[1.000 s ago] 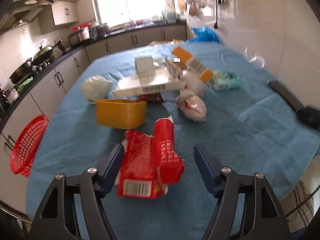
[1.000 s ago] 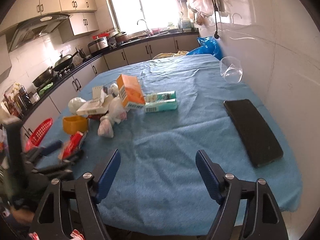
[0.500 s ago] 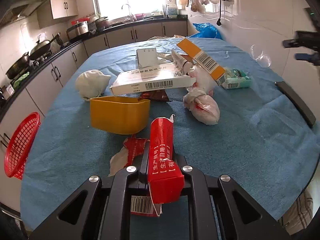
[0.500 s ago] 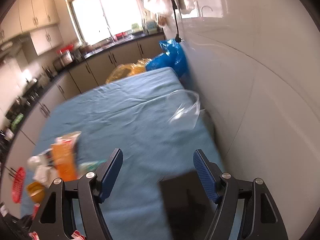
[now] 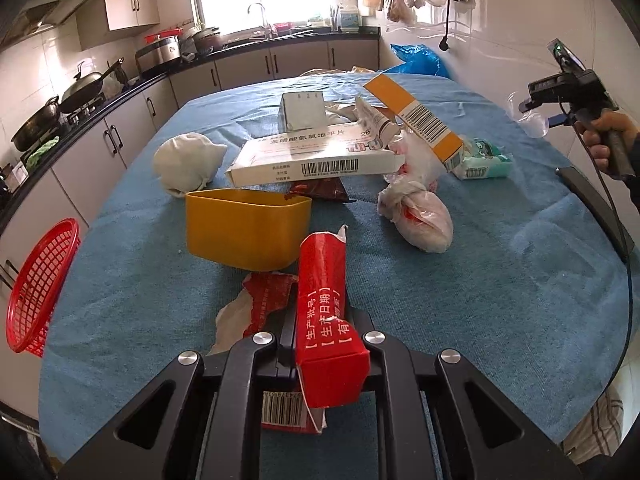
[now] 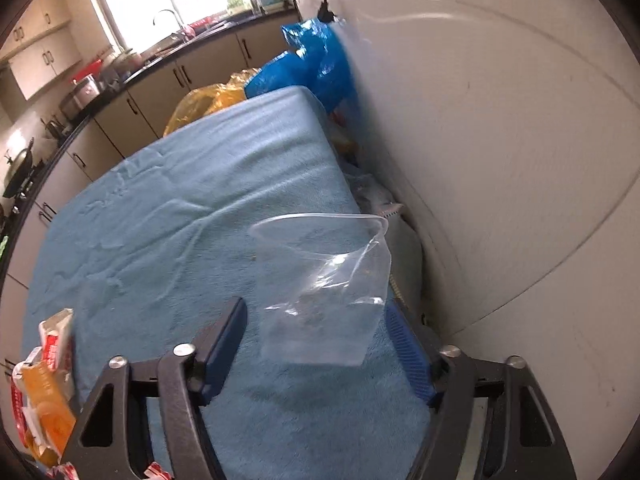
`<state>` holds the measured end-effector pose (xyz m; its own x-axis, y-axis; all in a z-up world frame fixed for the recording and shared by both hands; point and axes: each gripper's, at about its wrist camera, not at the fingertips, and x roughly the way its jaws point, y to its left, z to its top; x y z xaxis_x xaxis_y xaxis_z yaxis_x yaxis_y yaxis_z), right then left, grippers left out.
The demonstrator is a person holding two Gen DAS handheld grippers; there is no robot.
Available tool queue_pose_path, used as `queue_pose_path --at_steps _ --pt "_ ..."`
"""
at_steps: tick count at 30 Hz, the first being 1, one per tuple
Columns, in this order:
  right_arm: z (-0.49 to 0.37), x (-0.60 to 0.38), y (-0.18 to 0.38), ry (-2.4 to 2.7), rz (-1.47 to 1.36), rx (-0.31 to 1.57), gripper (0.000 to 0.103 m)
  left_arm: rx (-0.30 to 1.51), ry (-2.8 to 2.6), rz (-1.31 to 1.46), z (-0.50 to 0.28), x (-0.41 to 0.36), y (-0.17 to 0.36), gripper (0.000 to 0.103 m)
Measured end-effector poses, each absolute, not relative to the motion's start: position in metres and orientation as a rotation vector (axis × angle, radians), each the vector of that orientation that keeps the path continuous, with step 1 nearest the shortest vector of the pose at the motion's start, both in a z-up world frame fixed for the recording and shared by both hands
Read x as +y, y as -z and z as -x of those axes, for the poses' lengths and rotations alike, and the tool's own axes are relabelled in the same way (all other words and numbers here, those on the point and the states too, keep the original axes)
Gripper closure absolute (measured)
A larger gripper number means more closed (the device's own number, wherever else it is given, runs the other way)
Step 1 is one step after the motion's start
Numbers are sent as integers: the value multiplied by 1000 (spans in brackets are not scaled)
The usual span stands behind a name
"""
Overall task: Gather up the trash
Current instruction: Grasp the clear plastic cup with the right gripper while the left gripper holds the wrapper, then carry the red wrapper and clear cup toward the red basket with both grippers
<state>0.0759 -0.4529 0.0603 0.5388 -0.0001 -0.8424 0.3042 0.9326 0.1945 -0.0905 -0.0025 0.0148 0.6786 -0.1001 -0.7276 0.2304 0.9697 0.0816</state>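
Jaws of my right gripper (image 6: 316, 336) have just been closing around the clear plastic cup (image 6: 320, 292) at lower centre, so I squeeze gently, while my left gripper (image 5: 320, 344) pinches the red carton (image 5: 326, 320).

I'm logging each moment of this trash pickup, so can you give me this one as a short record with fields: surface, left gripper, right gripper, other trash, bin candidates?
surface: table under a blue cloth
left gripper: shut on the torn red carton
right gripper: open, jaws just closing around a clear plastic cup near the wall, not yet pressing it
other trash: white medicine box, orange box, tied plastic bag, white mask
bin candidates: yellow tub, red basket at the table edge
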Motion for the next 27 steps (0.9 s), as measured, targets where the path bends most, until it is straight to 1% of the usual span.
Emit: queue_pose_path --at_steps 2,3,4,10,16,22,27 --pt "-70 -450 -64 181 -326 971 51 804 187 -170 90 -2 -15 90" --pt "-67 -448 -66 174 -320 965 56 804 188 -165 89 -1 -15 90" --pt "-63 -444 -68 163 -322 962 58 803 188 -159 88 0 -14 90" --pt "-18 -391 -97 71 -298 876 58 794 191 -132 92 7 -16 90" --pt "62 -296 -124 -135 -265 759 58 777 177 -96 100 27 -21 90" --pt "130 -211 -121 -251 -215 654 58 751 161 -62 110 44 -28 90" --pt "151 -168 -114 -292 -150 657 58 718 139 -48 120 56 -39 90"
